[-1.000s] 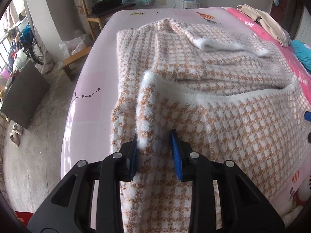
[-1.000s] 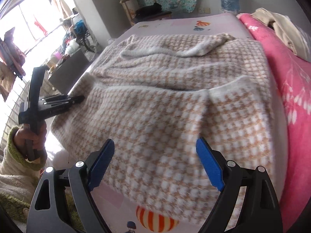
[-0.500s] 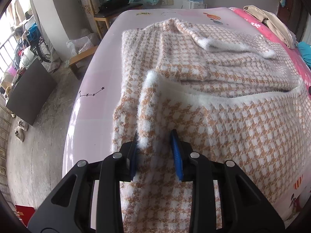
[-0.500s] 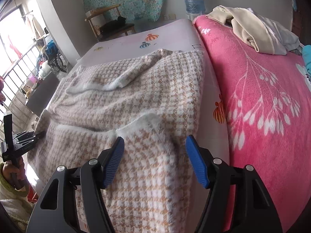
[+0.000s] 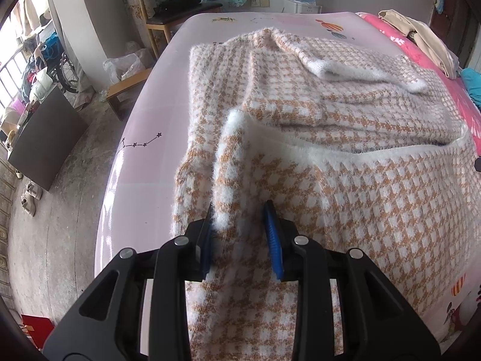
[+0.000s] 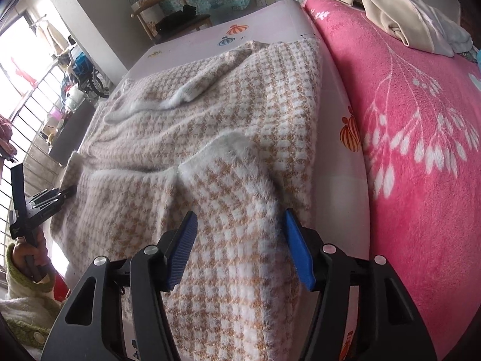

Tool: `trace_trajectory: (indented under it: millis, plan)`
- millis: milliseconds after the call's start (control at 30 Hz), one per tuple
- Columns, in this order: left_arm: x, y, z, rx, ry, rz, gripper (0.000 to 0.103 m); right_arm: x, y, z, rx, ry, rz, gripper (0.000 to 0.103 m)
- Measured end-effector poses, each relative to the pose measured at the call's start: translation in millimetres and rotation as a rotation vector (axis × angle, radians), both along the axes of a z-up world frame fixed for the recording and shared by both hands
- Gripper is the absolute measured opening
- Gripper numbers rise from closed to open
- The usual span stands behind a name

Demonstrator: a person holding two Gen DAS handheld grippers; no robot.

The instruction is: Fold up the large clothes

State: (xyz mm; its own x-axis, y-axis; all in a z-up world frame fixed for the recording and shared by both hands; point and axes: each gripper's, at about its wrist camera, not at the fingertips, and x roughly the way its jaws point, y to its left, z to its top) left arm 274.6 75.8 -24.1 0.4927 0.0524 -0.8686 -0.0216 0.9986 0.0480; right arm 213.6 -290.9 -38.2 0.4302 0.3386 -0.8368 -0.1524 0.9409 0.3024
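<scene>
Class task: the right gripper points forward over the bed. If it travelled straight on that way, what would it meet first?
Probably the houndstooth sweater: the right gripper, jaws open, already straddles its raised fold, whose white hem lies just ahead. Exact depth is unclear.

Garment (image 5: 345,186): tan-and-white houndstooth knit, fuzzy white trim along edges. Bed sheet (image 5: 150,138): pale pink, printed with dark star constellations and orange-striped balloons. Blanket (image 6: 415,120), at 3 o'clock in the right wrist view: hot pink with white leaf sprays. Both claws, left claw (image 5: 240,237) and right claw (image 6: 240,246): black frames, blue pads.
</scene>
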Motion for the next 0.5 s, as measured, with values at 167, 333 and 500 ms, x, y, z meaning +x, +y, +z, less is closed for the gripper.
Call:
trace_trajectory:
  millis: [167, 333, 500]
  plan:
    - [-0.8, 0.2, -0.3, 0.000, 0.000, 0.009, 0.029, 13.1, 0.1, -5.0, 0.012, 0.029, -0.007, 0.043]
    - [0.2, 3.4, 0.8, -0.016, 0.005, 0.015, 0.029, 7.0, 4.7, -2.8, -0.019, 0.070, 0.014, 0.036]
    - [-0.3, 4.7, 0.5, -0.017, 0.004, 0.010, 0.029, 7.7, 9.1, -5.7, -0.067, 0.077, 0.006, 0.035]
